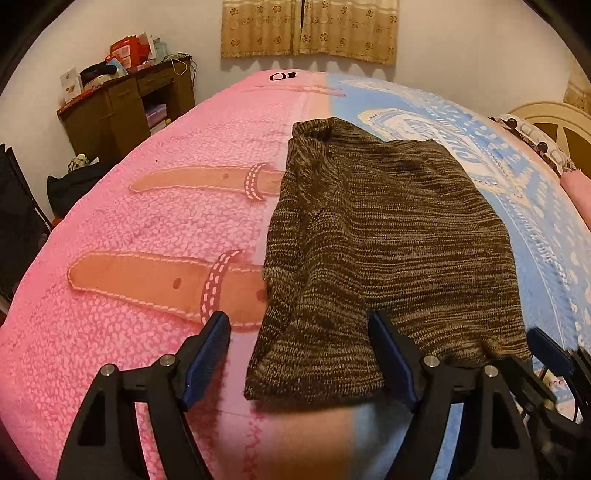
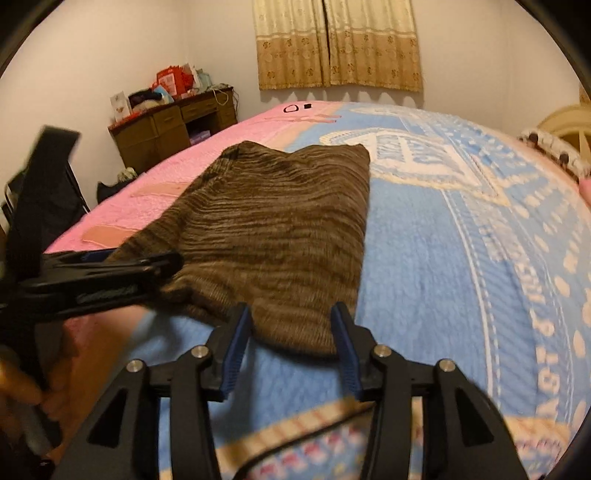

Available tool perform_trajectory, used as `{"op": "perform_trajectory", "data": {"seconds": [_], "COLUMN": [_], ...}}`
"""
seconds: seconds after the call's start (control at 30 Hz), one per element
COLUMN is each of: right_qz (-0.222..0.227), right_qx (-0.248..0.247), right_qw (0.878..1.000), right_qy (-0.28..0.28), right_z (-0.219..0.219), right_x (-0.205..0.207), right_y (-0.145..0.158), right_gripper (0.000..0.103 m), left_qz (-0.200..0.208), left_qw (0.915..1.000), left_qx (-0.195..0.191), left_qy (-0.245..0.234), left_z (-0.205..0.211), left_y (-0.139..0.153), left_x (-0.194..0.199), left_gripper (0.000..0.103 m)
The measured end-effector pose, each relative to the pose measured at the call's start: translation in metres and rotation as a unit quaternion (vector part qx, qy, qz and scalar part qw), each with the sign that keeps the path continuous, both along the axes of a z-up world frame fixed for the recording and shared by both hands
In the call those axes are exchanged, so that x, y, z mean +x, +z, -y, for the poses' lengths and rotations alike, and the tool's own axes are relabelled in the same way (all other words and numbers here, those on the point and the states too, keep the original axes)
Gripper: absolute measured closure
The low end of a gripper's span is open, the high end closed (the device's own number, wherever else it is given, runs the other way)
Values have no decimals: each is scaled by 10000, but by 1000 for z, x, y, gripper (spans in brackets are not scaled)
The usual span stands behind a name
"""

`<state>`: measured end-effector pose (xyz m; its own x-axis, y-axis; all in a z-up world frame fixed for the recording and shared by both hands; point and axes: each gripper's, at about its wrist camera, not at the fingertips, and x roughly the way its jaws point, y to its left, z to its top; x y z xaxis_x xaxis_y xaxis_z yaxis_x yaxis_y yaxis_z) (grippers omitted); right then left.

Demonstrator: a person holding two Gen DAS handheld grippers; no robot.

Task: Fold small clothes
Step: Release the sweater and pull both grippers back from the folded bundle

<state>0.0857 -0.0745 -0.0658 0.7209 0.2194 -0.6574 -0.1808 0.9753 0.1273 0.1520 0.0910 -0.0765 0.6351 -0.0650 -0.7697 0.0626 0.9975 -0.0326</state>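
Both hand-held grippers sit at the near hem of the brown knit garment (image 1: 369, 229), which we take as our landmark. We see the left gripper (image 1: 301, 354) with its jaws spread wide, straddling the garment's near left corner; the blue pads (image 1: 207, 354) stand clear of the knit on both sides and hold nothing. We see the right gripper (image 2: 291, 347) with its jaws about half apart, the garment's near right corner lying between them; its pads (image 2: 236, 347) do not press the cloth, though motion blur limits what we can confirm.

The garment lies flat and folded on the blanket (image 2: 443, 277), across the seam where the pink half meets the blue half. To the garment's left, two printed belt straps (image 1: 162, 284) run across the pink half. To its right, white lettering covers the blue half.

Beyond the garment's far edge, a patterned curtain (image 1: 310, 29) hangs on the wall. Far left of the garment, a wooden desk (image 1: 122, 107) carries a clutter of bags and boxes. Far right of the garment, a cream headboard (image 1: 550, 122) is partly visible.
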Motion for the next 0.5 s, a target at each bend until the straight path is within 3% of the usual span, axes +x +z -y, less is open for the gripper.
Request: {"op": "perform_trajectory", "data": {"seconds": [0.17,0.23,0.37,0.5], "right_qz": [113,121,-19,-103], "right_qx": [540,606,1123,1427], "right_qw": [9985,9979,9925,9873], "right_qy": [-47,-167,-490,-694], "right_z": [23,34,63,80], "right_x": [-14,-13,-4,17], "right_y": [16,20,19,21], "right_gripper": [48,42,41,40], "left_qz": [-7,63,253,307], "left_qw": [9998,9989,9946,9953], "left_qx": [-173,-391,-899,-822], "left_qy": [-108,-248,-444,-415], "left_z": [-1,-3,-10,-9], "left_y": [6,12,28,34], "left_x": [-3,-7,-6,18], "left_gripper": [25,25,25,25]}}
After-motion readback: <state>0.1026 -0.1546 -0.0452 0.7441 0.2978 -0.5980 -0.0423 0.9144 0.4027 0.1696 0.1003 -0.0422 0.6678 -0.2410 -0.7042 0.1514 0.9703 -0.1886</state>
